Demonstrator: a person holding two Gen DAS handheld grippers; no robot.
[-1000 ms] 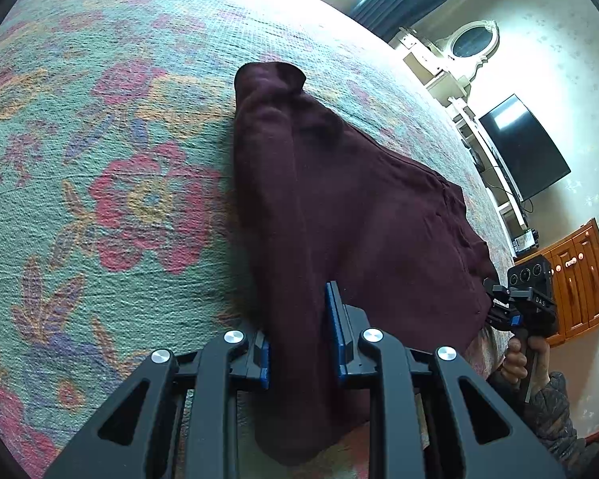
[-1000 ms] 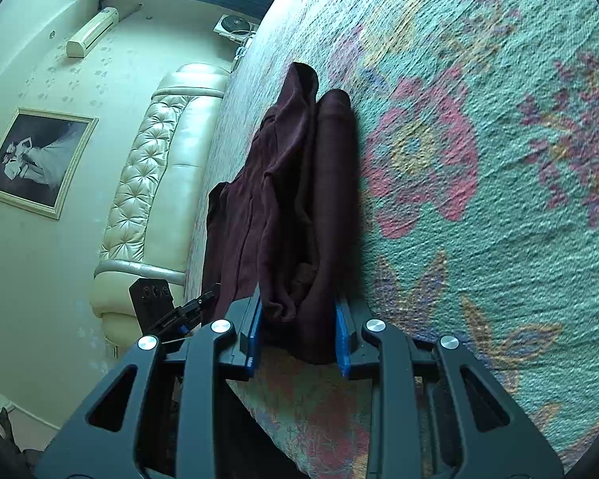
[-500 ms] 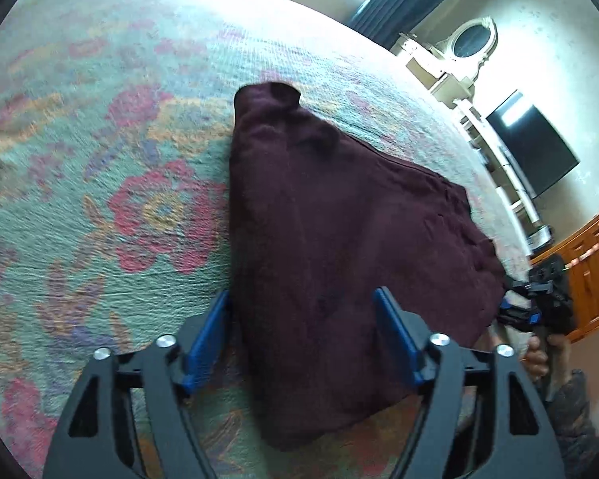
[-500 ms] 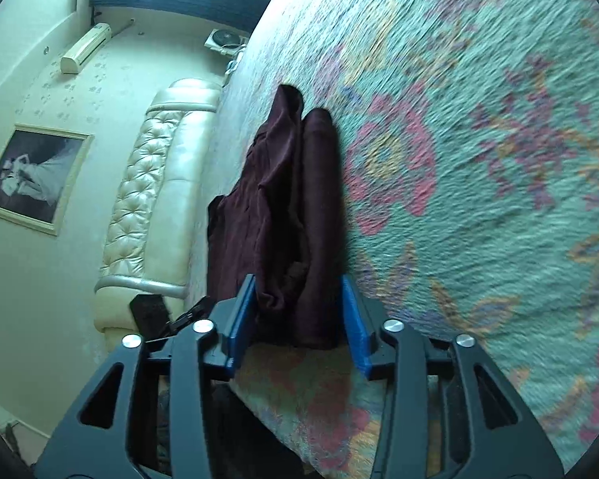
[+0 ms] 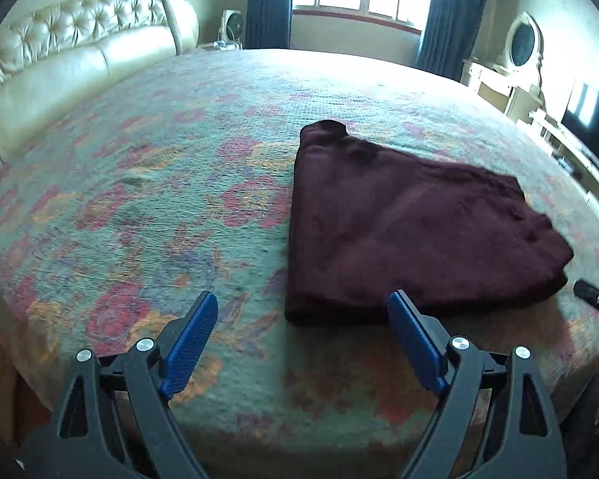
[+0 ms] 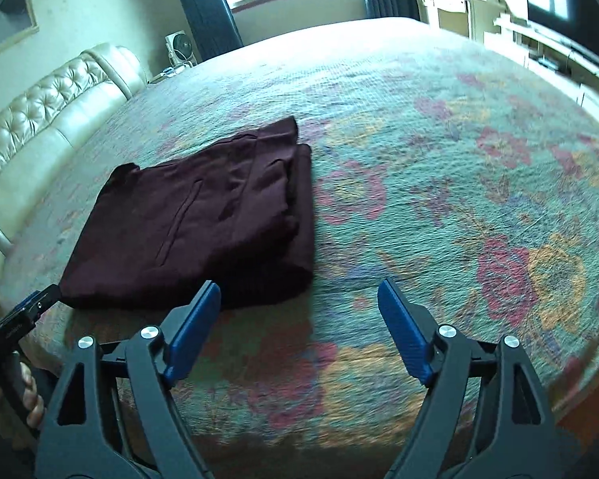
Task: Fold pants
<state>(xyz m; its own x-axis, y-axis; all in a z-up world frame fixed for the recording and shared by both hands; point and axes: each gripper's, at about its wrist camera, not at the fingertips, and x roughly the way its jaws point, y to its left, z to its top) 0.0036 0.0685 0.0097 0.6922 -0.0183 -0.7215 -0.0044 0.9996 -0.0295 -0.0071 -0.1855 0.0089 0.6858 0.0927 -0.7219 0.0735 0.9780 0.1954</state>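
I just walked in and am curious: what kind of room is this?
Most likely a bedroom: a wide bed under a floral bedspread, a tufted cream headboard, and a dresser with an oval mirror by the curtained window.

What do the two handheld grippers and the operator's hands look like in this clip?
Both the left gripper and the right gripper have matte black skeletal frames with triangular cut-outs, silver pivot bolts and ribbed blue fingers. No cables show. In the right wrist view a bare hand grips the other unit's black handle, which carries small white lettering.

right claw: mostly cut off at edge | television: cropped | bedspread: near part blurred
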